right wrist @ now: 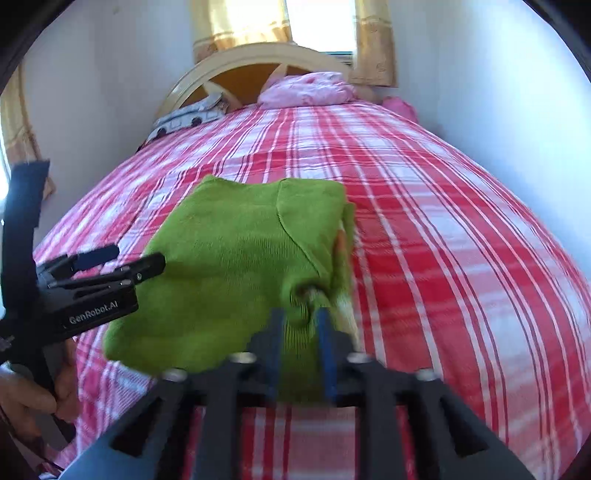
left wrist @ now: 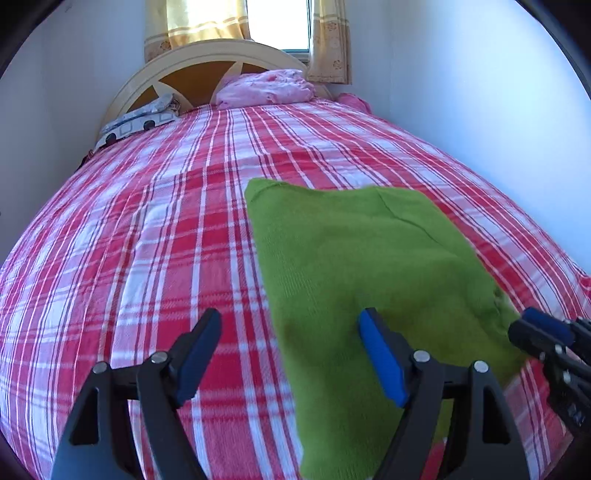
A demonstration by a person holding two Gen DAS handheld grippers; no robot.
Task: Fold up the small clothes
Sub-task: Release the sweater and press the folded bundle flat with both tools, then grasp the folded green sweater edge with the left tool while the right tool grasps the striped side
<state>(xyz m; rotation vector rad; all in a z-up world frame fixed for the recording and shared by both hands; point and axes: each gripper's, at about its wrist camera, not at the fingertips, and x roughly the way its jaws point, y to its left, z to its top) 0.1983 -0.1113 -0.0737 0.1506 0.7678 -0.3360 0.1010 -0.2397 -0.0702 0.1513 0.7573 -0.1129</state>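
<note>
Right wrist view: right gripper clamped on green garment, left gripper spread

Right gripper (right wrist: 299, 325) has its blue-padded fingers (right wrist: 327, 354) pinched together on a bunched fold of the green knit garment (right wrist: 236, 258). From that pinch the cloth spreads forward and to the left, looks partly lifted near the grip, and its far edge rests on the red plaid bedspread (right wrist: 443, 258). A pale orange-white layer shows at the garment's right edge, just right of the pinch; blurred, cannot tell what it is.

Left gripper (left wrist: 291, 332) has its fingers wide apart, nothing between them. Its right finger (left wrist: 380, 354) hangs over the garment (left wrist: 351, 266); the left finger is over bare bedspread (left wrist: 129, 258). Contact with the cloth cannot be told. In the right wrist view the left gripper (right wrist: 122, 262) sits at the garment's left edge.

Far ahead of both grippers: a cream headboard (left wrist: 207, 51), a pink bundle (left wrist: 266, 88) and a patterned grey-white cloth (left wrist: 140, 122), with yellow curtains (left wrist: 195, 22) behind.
</note>
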